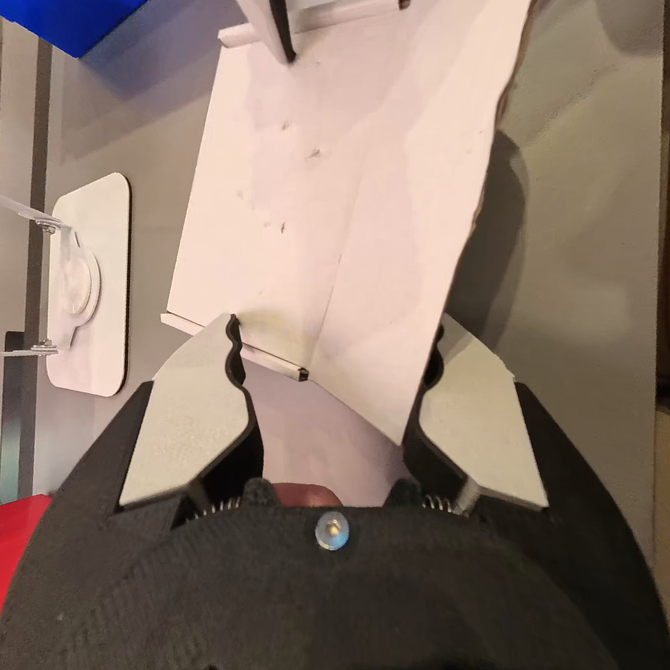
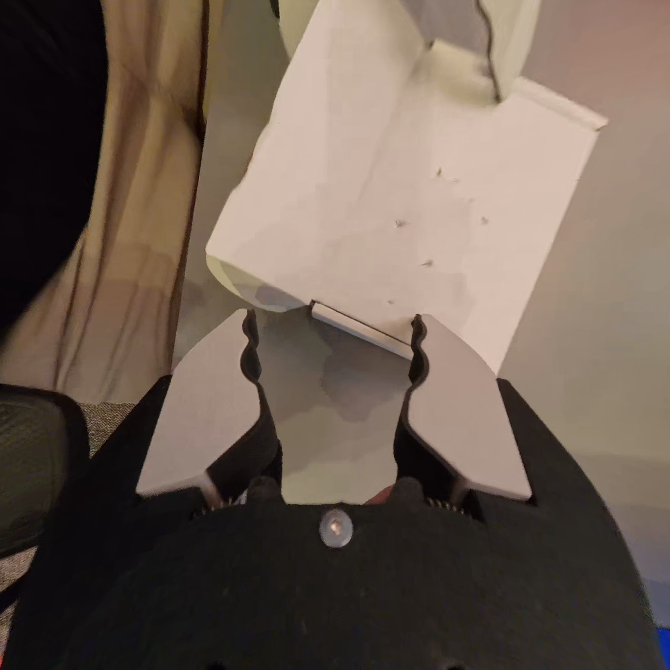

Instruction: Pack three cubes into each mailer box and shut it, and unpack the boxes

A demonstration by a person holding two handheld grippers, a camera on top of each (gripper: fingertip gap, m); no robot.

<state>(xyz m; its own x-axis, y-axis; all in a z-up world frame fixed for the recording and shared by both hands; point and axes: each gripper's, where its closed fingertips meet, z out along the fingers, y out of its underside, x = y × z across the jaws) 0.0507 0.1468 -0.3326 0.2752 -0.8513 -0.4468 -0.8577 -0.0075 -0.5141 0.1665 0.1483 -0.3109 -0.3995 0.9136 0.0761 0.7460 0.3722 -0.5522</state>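
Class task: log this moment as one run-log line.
left claw: open, at box edge | right claw: open, at opposite edge | blue cube: outside box

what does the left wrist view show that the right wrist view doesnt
Only the left wrist view shows a blue cube at the top left, a red cube at the lower left edge, and a white rounded plate with a clear bracket on the grey table.

Only the right wrist view shows a person's tan trousers and a dark chair edge at the left.

Both show the white mailer box, lid down with small scuffs, and an open gripper at each end: the left gripper and the right gripper.
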